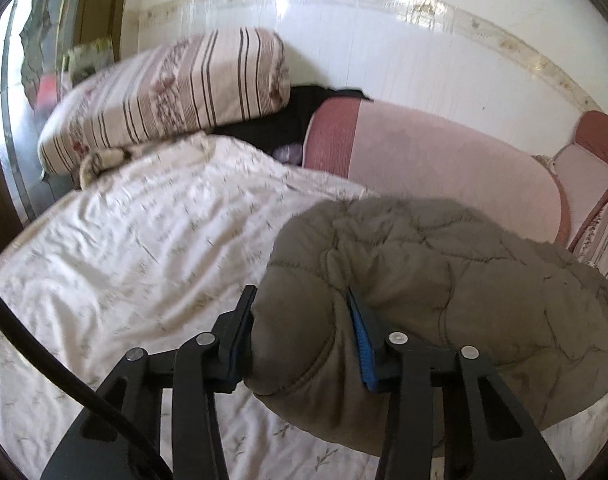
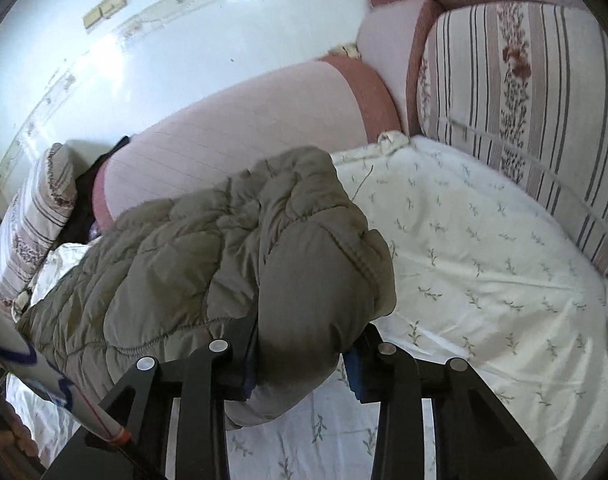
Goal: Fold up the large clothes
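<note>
Olive jacket [image 1: 443,280]: bunched, lower right of frame, on white sheet [image 1: 124,260].
Left gripper [image 1: 304,340]: clenched on jacket fold.
Right gripper [image 2: 304,352]: clamping jacket edge.

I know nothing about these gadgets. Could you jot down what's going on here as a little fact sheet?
garment: olive quilted jacket, bunched up
surface: bed sheet, white with a small sprig print
left gripper: jaws clamped on a fold of the jacket
right gripper: jaws clamped on another fold
behind the jacket: pink bolster along the white wall
also on the bed: striped floral pillows
fold: not yet neat
</note>
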Motion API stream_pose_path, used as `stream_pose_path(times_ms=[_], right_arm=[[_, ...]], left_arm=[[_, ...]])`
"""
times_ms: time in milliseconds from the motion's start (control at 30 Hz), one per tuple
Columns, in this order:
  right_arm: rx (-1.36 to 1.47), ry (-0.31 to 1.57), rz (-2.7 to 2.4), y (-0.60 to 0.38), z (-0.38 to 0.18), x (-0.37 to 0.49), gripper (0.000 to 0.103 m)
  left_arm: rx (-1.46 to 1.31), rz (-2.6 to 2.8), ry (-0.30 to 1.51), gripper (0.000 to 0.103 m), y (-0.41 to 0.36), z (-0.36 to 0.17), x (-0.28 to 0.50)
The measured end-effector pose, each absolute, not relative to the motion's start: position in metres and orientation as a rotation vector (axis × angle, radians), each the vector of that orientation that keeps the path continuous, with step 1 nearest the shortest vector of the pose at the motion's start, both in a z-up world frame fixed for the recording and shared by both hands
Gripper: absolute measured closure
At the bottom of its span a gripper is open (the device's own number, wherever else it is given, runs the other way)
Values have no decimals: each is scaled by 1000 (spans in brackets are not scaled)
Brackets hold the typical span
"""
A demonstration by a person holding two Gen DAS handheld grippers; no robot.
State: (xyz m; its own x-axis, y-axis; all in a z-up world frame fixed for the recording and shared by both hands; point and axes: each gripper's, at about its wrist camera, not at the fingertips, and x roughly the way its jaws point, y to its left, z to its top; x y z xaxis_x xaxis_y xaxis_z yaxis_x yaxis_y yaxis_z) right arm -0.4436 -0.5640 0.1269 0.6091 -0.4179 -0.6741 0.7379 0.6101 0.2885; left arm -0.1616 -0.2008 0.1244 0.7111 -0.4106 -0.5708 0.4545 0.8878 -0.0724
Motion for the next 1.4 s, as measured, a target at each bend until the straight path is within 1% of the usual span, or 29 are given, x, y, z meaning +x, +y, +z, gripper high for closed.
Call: stream_pose_path(times_ms=[67, 100, 133, 200, 300, 433, 533, 567, 633, 667, 700, 733, 800, 867, 933, 1067, 1200, 1400], right_arm=[[593, 583, -704, -557, 135, -452, 66], [597, 576, -699, -552, 139, -460, 66], [599, 571, -693, -548, 142, -466, 66], [585, 567, -683, -533, 148, -481, 66], [565, 589, -672, -508, 144, -498, 66], [622, 626, -691, -494, 124, -522, 66], [687, 655, -706, -499, 105, -535, 66], [698, 667, -716, -502, 98, -536, 65], [751, 716, -729, -513, 80, -536, 57], [789, 737, -715, -518, 72, -538, 56], [846, 733, -704, -522, 67, -544, 52], [885, 721, -698, -524, 67, -550, 43], [909, 714, -727, -523, 74, -564, 34], [877, 666, -781, -514, 91, -584, 34], [773, 618, -844, -501, 112, -594, 34], [596, 552, -801, -473, 146, -582, 34], [536, 616, -698, -457, 144, -536, 34], [480, 710, -646, -457, 122, -469, 34]], left_arm=[[88, -473, 587, 67, -192, 132, -171], [87, -461, 570, 72, -184, 136, -179], [90, -448, 549, 82, -177, 140, -187], [104, -429, 516, 82, -162, 147, -204], [68, -455, 631, 82, -139, 133, -206], [77, -440, 738, 82, -120, 105, -205], [93, -438, 740, 82, -122, 97, -208], [99, -447, 738, 80, -124, 95, -210], [110, -469, 746, 70, -131, 90, -215], [115, -481, 747, 69, -135, 88, -219], [128, -495, 749, 66, -139, 87, -222], [148, -506, 744, 61, -145, 86, -227], [167, -522, 721, 54, -153, 87, -236], [196, -533, 686, 51, -162, 89, -244], [214, -540, 663, 49, -170, 89, -249], [247, -566, 629, 46, -189, 90, -261], [276, -579, 595, 40, -210, 89, -268], [339, -570, 571, 40, -240, 72, -267]])
